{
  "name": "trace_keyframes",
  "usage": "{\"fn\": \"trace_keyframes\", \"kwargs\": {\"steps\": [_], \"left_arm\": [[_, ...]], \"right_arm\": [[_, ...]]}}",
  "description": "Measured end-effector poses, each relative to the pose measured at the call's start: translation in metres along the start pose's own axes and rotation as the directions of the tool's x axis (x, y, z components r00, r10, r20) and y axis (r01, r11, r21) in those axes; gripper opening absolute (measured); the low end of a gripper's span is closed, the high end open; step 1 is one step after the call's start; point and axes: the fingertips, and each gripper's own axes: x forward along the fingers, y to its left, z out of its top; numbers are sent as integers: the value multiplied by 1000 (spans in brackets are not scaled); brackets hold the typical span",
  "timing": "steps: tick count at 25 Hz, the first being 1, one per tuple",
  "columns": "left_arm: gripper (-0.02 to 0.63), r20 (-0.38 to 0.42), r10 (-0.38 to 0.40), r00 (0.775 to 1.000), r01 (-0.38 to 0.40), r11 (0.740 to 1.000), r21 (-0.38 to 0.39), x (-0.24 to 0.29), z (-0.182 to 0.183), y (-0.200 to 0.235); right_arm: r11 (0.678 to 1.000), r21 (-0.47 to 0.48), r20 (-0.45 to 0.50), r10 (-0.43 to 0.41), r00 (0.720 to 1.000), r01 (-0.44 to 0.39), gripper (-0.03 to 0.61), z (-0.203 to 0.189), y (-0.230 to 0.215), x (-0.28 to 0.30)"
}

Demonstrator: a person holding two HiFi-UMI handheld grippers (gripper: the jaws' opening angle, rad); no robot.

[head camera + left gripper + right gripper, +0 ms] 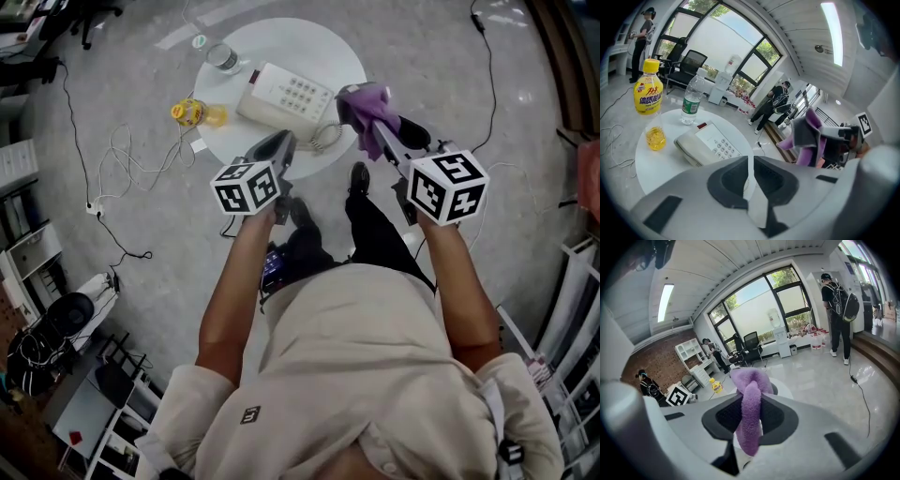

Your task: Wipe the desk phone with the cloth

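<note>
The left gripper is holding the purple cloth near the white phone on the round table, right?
Not quite. It is the right gripper that holds the purple cloth, pinched between its jaws, as the right gripper view shows. The left gripper is shut on nothing. The white desk phone does sit on the round table.

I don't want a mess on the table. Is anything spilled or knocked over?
Nothing stands out. The desk phone lies flat on the round table, the water bottle and the yellow bottle stand upright, and nothing is spilled. Only the loose cables on the floor look untidy.
</note>
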Motion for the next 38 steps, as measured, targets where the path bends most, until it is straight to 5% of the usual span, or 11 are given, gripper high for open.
{"fn": "trace_keyframes", "kwargs": {"steps": [10, 18, 27, 38], "left_arm": [[29, -36, 55, 998, -58, 994, -93, 23, -12, 29], [218, -63, 125, 990, -134, 974, -183, 40, -23, 60], [339, -71, 325, 943, -328, 875, -356, 60, -29, 106], [351, -121, 466, 876, -474, 787, -396, 79, -39, 127]], "right_arm": [[1000, 18, -21, -5, 1000, 5, 71, -3, -13, 15], [999, 34, -36, -3, 999, 4, 71, -9, -19, 31], [999, 46, -56, 3, 998, 0, 71, -20, -24, 40], [998, 61, -68, 1, 998, 3, 71, -34, -39, 31]]}}
